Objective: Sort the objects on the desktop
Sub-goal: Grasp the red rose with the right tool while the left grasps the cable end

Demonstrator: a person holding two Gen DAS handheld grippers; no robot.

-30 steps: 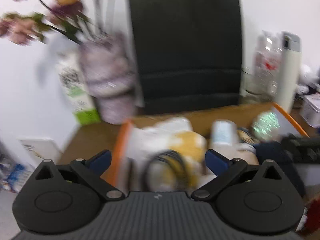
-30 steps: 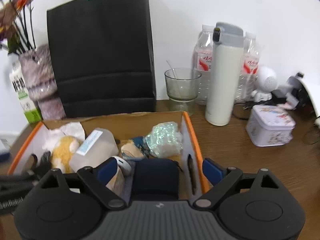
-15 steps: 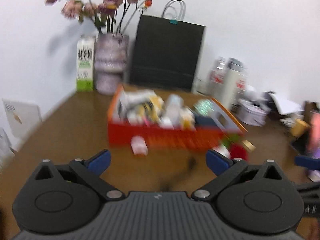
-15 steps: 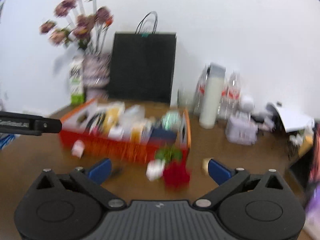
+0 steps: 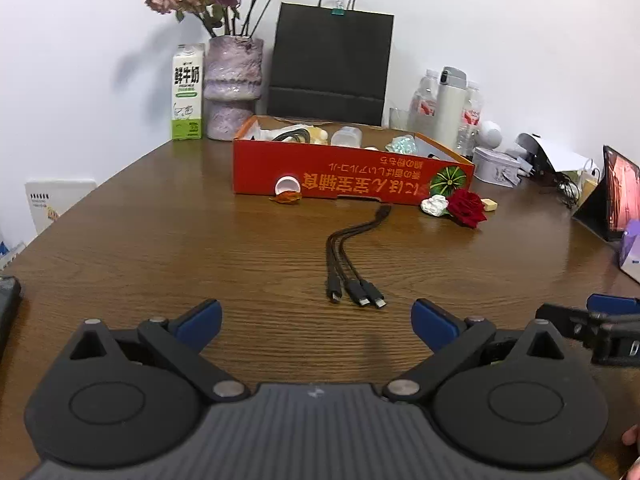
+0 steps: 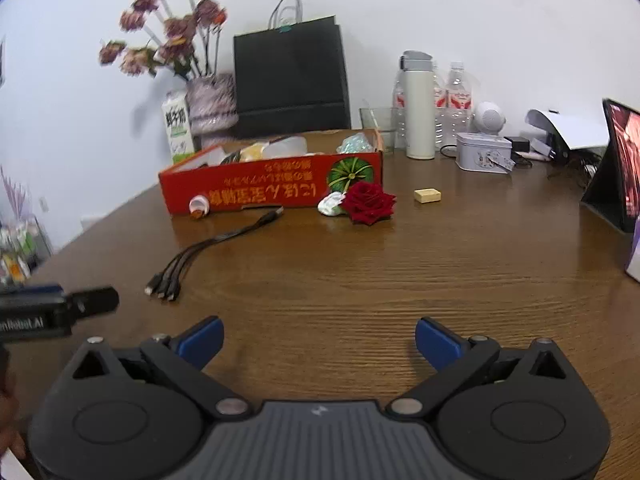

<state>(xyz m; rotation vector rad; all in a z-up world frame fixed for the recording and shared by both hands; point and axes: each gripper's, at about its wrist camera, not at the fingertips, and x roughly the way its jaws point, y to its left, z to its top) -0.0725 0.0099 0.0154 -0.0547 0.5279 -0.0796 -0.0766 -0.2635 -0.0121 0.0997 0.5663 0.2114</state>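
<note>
We hold the left hand-held gripper [image 5: 316, 314] and the right hand-held gripper [image 6: 318, 338] low over the wooden counter [image 5: 160, 248], each with its blue pads spread wide and nothing between them. A black multi-head cable [image 5: 352, 256] lies loose on the counter ahead of the left one. Beyond it stands the red box [image 5: 352, 178], already holding several items. Against its front wall lie a small white cap [image 5: 287, 185], a red rose [image 6: 370, 202] and a white crumpled scrap [image 6: 330, 204]; a yellow block [image 6: 427, 195] sits near the rose
</note>
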